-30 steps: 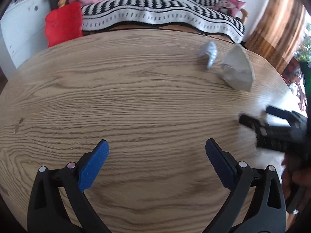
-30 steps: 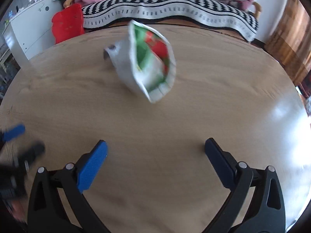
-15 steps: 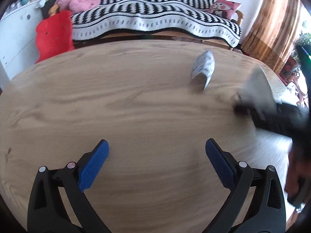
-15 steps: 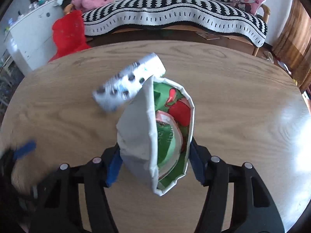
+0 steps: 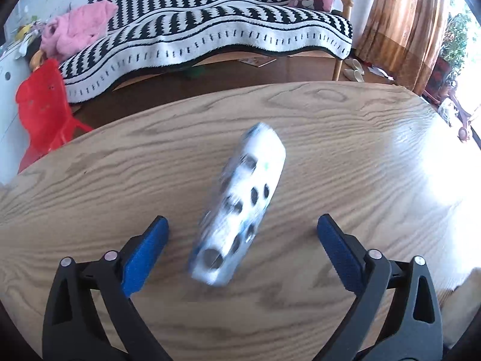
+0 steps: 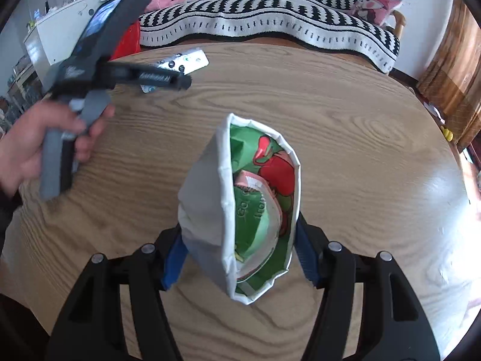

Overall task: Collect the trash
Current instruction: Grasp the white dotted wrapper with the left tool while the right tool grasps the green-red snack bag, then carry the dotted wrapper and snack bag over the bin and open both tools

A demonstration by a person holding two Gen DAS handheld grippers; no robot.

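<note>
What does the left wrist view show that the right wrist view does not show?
Only the left wrist view shows the left hand-held gripper from behind: its jaws have just been closing a little, with the blister pack between them, untouched by the pads. Only the right wrist view shows the right hand-held gripper shut on the open snack bag, and the person's hand carrying the left one. Both show the blister pack, the wooden table and the striped sofa cover.
</note>
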